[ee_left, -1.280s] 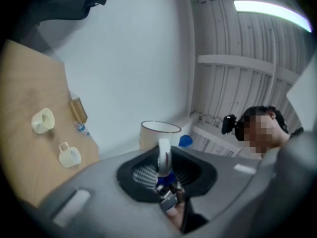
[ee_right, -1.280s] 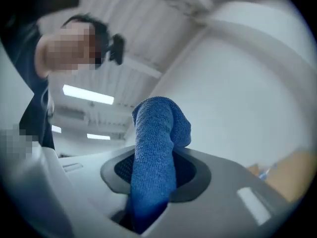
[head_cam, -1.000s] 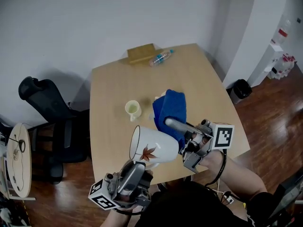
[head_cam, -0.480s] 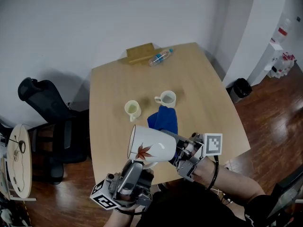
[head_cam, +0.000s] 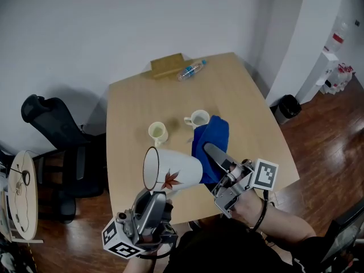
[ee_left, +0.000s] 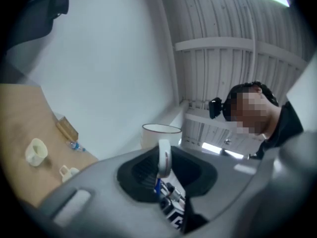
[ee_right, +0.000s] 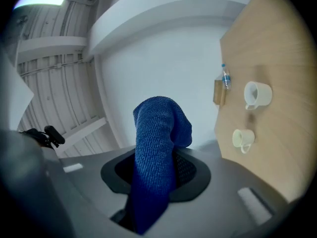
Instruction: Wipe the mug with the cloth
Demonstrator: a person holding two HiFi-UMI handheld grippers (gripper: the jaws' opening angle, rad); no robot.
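Observation:
A large white mug with a red leaf print hangs tilted over the table's near edge, mouth to the left. My left gripper comes up from below it, shut on the mug's handle, and the rim shows beyond the jaws. A blue cloth is pinched in my right gripper, which is shut on it at the mug's right. The cloth hangs against the mug's base end. In the right gripper view the cloth stands up out of the jaws and hides the pads.
On the wooden table stand a pale yellow cup and a small white cup. A plastic bottle and a wooden box lie at the far edge. A black chair stands to the left, a bin to the right.
The cloth dropped beside the mug half a second ago and has since risen and shifted right. The mug has moved a little left, its mouth turned more sideways.

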